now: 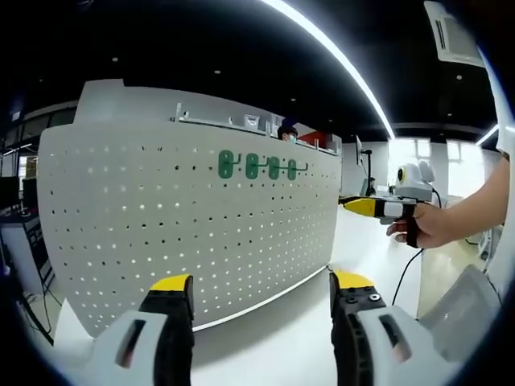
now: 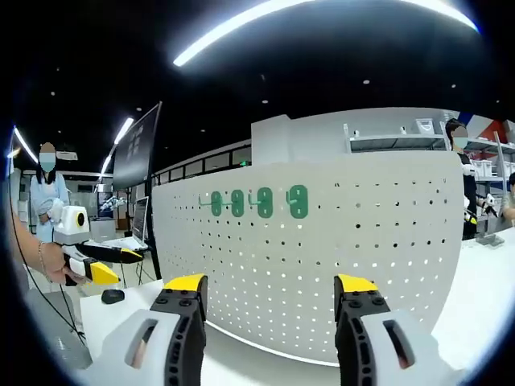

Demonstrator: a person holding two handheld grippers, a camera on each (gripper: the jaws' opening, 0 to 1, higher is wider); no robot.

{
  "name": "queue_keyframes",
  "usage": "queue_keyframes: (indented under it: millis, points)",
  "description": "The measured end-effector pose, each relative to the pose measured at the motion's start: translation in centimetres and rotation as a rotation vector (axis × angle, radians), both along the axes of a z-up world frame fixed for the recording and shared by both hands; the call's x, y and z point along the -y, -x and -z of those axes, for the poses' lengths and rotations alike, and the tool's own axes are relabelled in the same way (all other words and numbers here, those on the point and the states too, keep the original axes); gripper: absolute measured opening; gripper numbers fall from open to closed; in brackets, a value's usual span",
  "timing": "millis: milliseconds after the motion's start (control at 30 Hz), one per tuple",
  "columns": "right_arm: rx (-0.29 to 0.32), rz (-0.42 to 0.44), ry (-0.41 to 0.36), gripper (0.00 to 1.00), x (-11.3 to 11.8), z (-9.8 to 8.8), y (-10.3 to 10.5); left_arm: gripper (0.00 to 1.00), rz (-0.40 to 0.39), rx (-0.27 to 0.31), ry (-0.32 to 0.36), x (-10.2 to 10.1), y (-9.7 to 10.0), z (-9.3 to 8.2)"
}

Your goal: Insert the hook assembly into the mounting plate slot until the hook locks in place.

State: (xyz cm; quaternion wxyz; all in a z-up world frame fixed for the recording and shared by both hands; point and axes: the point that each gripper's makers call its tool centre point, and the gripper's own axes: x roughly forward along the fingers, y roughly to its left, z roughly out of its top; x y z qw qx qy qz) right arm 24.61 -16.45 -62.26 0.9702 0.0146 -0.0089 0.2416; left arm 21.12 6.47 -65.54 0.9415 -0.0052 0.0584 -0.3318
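Yellow-tipped jaws of the left gripper spread wide, holding nothing — same for the right gripper, parted and empty. Beyond both jaw pairs, upright on the white worktop, a white perforated metal mounting plate. High above the jaws, four green plastic hooks in a row, already seated in its slots. Judged near done — locking unconfirmed, too small to tell.

- I count four green hooks in one row, beyond my left fingers.
- One white pegboard ahead of them.
- Two grippers, each with two jaws.
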Motion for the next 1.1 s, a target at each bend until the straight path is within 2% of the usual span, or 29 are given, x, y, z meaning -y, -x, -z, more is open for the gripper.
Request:
queue_keyframes:
  millis: [167, 667, 1100]
  points:
    - [-0.008, 0.002, -0.001, 0.63, 0.7, 0.6, 1.0, 0.73, -0.001, 0.002, -0.009, -0.4, 0.4, 0.2]
    - [-0.051, 0.008, 0.003, 0.66, 2.8, 2.7, 4.3, 0.75, -0.040, -0.016, -0.014, -3.3, 2.1, 1.5]
    - [-0.069, 0.004, 0.016, 0.70, 3.2, 3.9, 6.4, 0.79, -0.079, -0.028, -0.017, -5.3, 3.6, 2.1]
